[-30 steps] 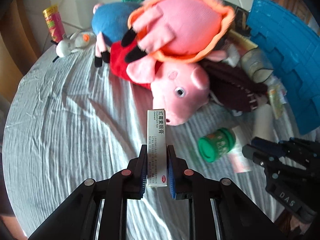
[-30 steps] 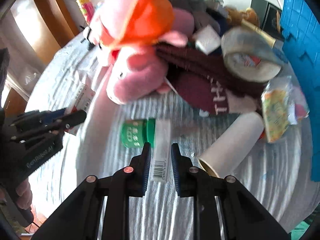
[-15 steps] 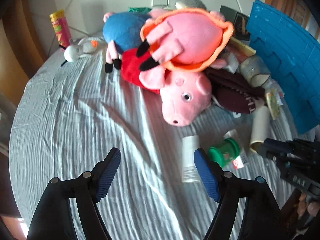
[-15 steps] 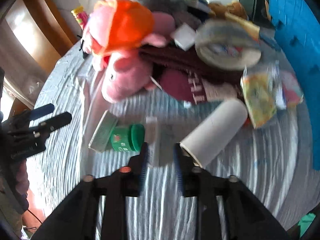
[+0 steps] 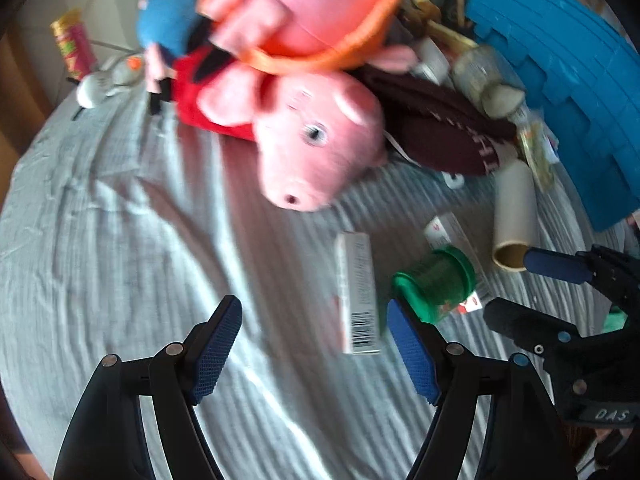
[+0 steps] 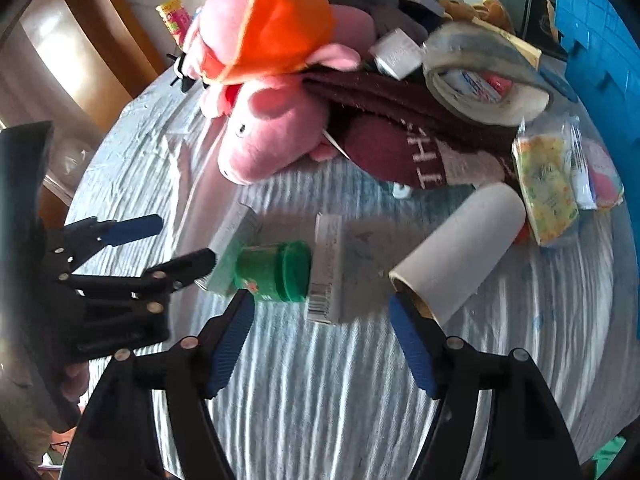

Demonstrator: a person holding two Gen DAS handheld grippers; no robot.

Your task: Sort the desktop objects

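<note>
Two small white boxes lie flat on the grey striped cloth on either side of a green jar [image 5: 434, 284] [image 6: 276, 272] that lies on its side. My left gripper [image 5: 312, 346] [image 6: 168, 244] is open and its jaws are closing; the near end of one white box [image 5: 358, 296] [image 6: 234, 248] lies in the gap by the right finger, untouched. My right gripper [image 6: 322, 344] [image 5: 536, 292] is open and its jaws are opening; the near end of the other white box [image 6: 328, 268] [image 5: 444, 228] lies between its fingertips, untouched.
A paper tube [image 6: 460, 256] lies right of the boxes. Behind them sit a pink pig plush [image 5: 316, 144], an orange-rimmed plush [image 5: 320, 12], maroon cloth [image 6: 400, 148], a tape roll [image 6: 484, 80] and snack packets [image 6: 548, 184]. A blue crate [image 5: 560, 92] stands at the right, a snack can [image 5: 74, 46] far left.
Both grippers were shut on a white box each a second ago. Both have let go, and the boxes now lie on the cloth beside the green jar. The left view has shifted.
</note>
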